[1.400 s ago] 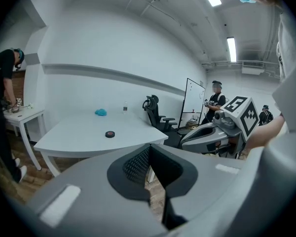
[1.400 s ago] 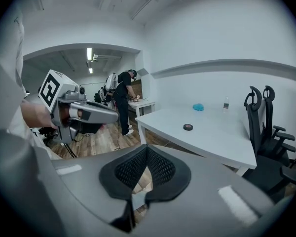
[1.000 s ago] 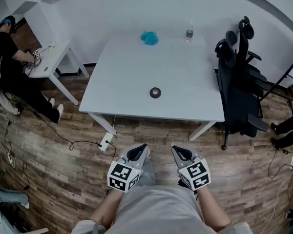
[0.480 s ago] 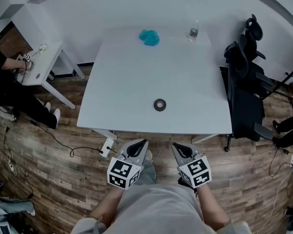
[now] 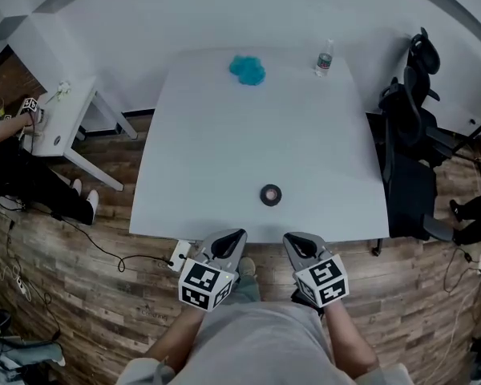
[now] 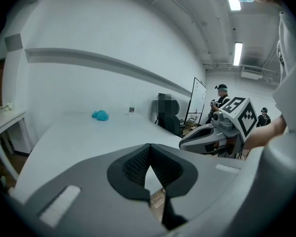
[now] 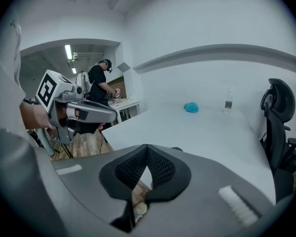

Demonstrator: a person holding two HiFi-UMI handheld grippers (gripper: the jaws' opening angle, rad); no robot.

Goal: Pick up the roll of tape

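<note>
The head view alone shows the roll of tape (image 5: 271, 194) whole: a dark ring lying flat on the white table (image 5: 208, 151), near the table's 6 o'clock edge and a little right of its middle. At the table's 12 o'clock edge lies a blue cloth (image 5: 247, 69), and at 1 o'clock stands a water bottle (image 5: 325, 57). A black office chair (image 5: 413, 135) stands at the table's 3 o'clock side, and a small white desk (image 5: 60, 123) is off at 9 o'clock.

In that view the left gripper (image 5: 227, 243) and right gripper (image 5: 298, 243) sit side by side over the wood floor (image 5: 104, 295), just short of the table's near edge. The tape is at about 12 o'clock from the gap between them, apart from both. A power strip (image 5: 179, 255) lies on the floor at the left gripper's 9 o'clock.

The head view does not show how the jaws stand, but the gripper views do. In the left gripper view the ribbed pads (image 6: 138, 164) are pressed together at their tips with nothing between them. The right gripper's pads (image 7: 158, 167) are likewise pressed together and hold nothing.

The left gripper view also takes in a whiteboard (image 6: 197, 102) and ceiling lights (image 6: 237, 53) at 2 o'clock. The right gripper view shows a person (image 7: 96, 85) standing by the small desk at 10 o'clock. In the right gripper view only a dark sliver shows over the gripper's body where the tape lies.
</note>
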